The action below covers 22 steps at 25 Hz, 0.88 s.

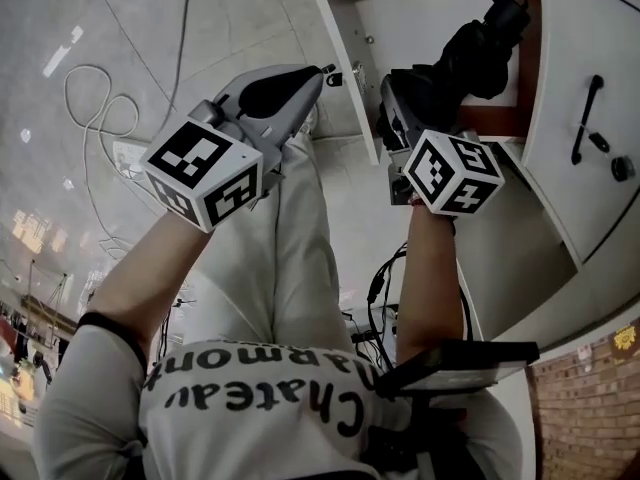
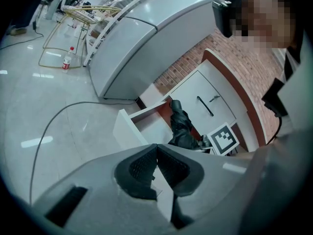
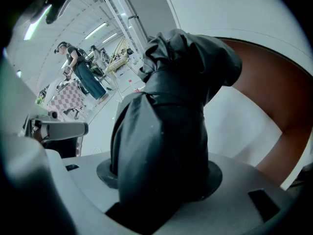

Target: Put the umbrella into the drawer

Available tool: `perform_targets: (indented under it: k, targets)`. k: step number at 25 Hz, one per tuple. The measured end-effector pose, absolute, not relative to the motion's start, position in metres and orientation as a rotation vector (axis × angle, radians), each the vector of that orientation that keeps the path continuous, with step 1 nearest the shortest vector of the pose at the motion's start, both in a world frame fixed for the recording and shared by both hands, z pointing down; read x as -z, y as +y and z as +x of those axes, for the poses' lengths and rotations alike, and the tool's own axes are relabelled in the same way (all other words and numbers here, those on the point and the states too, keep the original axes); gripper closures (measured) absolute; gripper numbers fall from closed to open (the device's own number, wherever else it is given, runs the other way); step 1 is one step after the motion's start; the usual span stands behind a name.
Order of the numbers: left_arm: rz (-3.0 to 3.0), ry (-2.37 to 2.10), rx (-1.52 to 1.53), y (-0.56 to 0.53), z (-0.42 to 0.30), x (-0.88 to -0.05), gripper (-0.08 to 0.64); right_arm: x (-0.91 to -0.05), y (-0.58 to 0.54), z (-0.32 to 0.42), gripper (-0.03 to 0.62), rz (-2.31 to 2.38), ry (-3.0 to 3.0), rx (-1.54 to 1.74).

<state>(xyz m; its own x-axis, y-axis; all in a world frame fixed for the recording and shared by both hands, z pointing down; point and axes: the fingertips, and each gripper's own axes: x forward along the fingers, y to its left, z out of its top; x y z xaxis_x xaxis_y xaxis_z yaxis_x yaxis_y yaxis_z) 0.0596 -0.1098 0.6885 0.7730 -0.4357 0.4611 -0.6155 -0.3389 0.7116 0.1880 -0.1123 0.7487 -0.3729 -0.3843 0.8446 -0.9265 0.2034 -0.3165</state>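
Head view looking steeply down past a person's forearms at a pale floor, with a white drawer standing open in the upper middle and upper right of the frame. The right tongs, just right of the frame's centre, are clamped on one end of a folded black umbrella; the view along those tongs shows the dark fabric bundle filling the gap between the two jaws. From that grip the umbrella's long axis runs up and to the right across the frame, over the open box of the drawer, with its far end near the upper right corner of the box. Whether it already rests on the drawer's bottom cannot be told. The left tongs, left of centre, are closed with pad against pad and hold nothing; their tips sit just outside the drawer's left wall, apart from the umbrella. The right hand is therefore the one that matters: the umbrella lies straight ahead of its jaws and above the drawer, so what seems to remain is to lower it, bring its length in line with the box and let go. A white panel with a black handle stands at the right edge, and a cable loops on the floor at upper left
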Motion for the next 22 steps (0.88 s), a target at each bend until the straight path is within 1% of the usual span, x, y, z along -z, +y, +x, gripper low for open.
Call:
perform_targets:
  k: [22]
  targets:
    - [2.042, -0.738, -0.223, -0.117, 0.062, -0.708, 0.545, -0.805, -0.12, 0.196, 0.339, 1.191, -1.688, -1.154]
